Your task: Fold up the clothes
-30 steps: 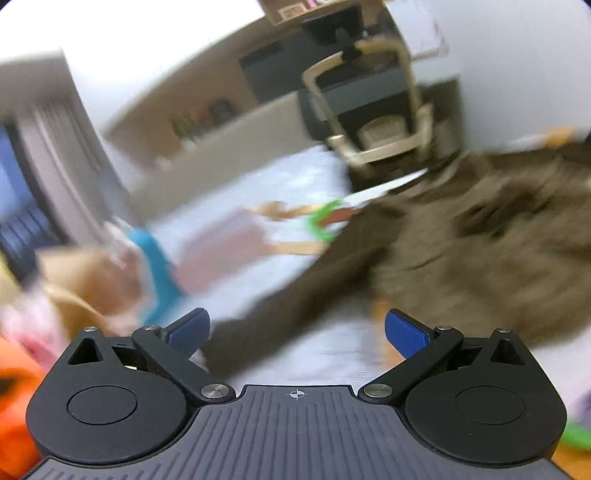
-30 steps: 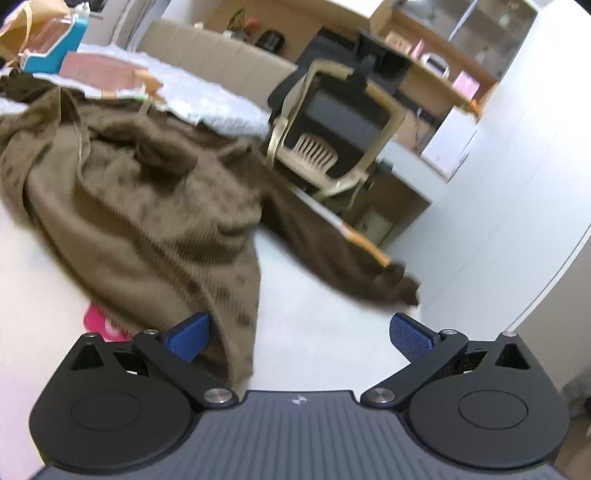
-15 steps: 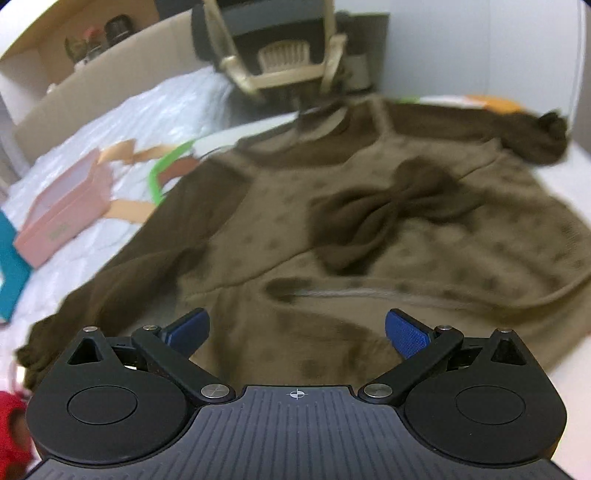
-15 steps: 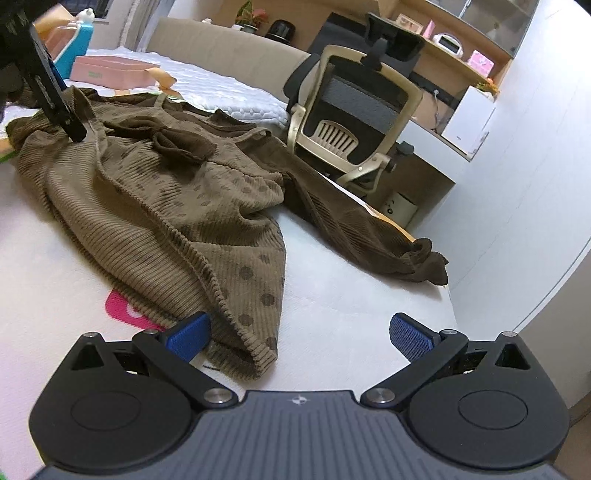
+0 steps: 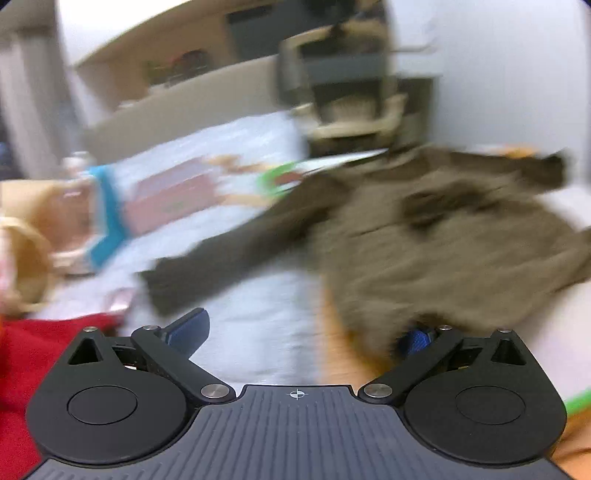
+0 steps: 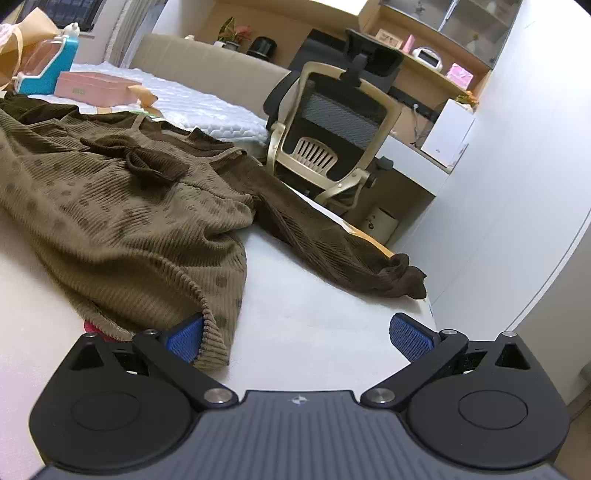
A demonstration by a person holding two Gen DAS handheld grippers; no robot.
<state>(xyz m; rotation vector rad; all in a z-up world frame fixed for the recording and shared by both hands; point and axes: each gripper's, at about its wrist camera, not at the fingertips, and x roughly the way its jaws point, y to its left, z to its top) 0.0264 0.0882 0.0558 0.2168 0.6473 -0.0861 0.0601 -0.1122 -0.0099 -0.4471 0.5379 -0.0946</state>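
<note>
Sweater point(image 5: 436, 236) blurred; hem hides right tool point(image 6: 299, 336) pad

A beige padded headboard point(image 6: 207, 61) runs behind a white quilted mattress point(image 6: 192, 105). Beside the bed stands a black mesh office chair with a gold-coloured frame point(image 6: 332, 140), pushed up to a pale grey desk point(image 6: 410, 155). Above the desk, light wooden wall shelves point(image 6: 424, 44) carry small ornaments and a potted plant point(image 6: 232, 35). A plain white wall point(image 6: 517, 166) fills the right side. A dark window point(image 6: 70, 13) sits in the far left corner. The left wrist view is motion-blurred.
</note>
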